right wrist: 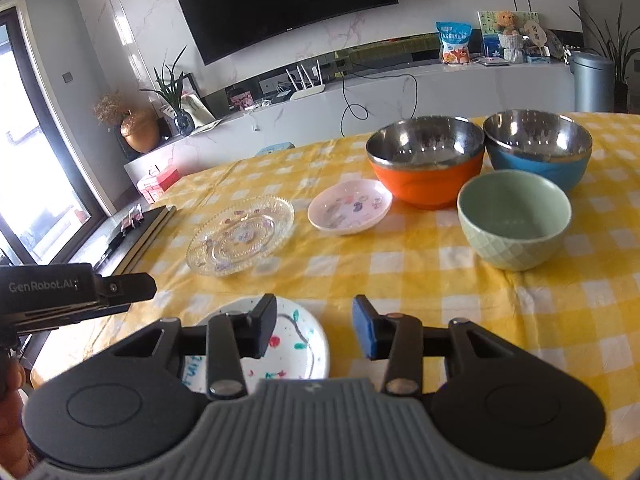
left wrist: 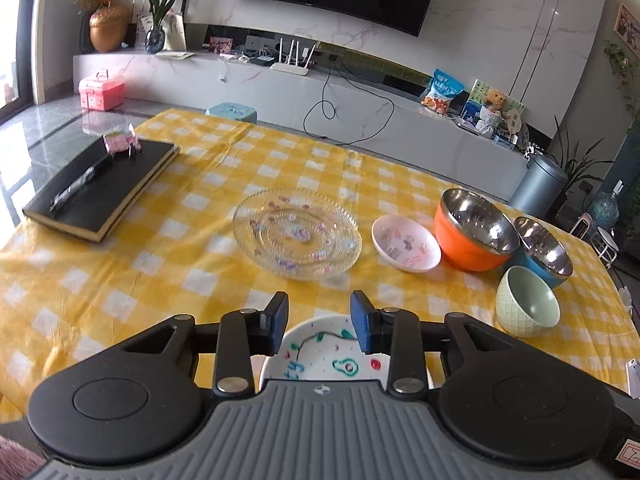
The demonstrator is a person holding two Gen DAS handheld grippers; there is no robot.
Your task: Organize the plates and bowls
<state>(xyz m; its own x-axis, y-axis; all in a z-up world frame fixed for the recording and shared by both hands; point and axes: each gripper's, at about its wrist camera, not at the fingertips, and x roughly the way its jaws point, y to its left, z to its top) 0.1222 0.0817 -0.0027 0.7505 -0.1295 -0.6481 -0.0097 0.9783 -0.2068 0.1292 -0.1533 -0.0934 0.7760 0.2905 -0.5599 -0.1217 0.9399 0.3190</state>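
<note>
- both grippers, left [left wrist: 319, 322] and right [right wrist: 314, 326], open and empty above the painted plate [left wrist: 325, 356]
- nothing stacked yet — glass plate [left wrist: 297, 233], pink dish [left wrist: 405, 242], orange bowl [left wrist: 474, 229], blue bowl [left wrist: 544, 249] and green bowl [left wrist: 527, 301] sit apart on the table [left wrist: 120, 280]

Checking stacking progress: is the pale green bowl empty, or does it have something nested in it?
Empty. The right wrist view looks into the pale green bowl and shows only its bare inside; it stands upright and alone on the checked tablecloth.

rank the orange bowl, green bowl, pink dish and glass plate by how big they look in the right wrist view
1. Glass plate, widest.
2. Orange bowl and green bowl, too alike to rank; the green one sits nearer the camera, so it may really be smaller.
3. Pink dish, smallest.
</note>
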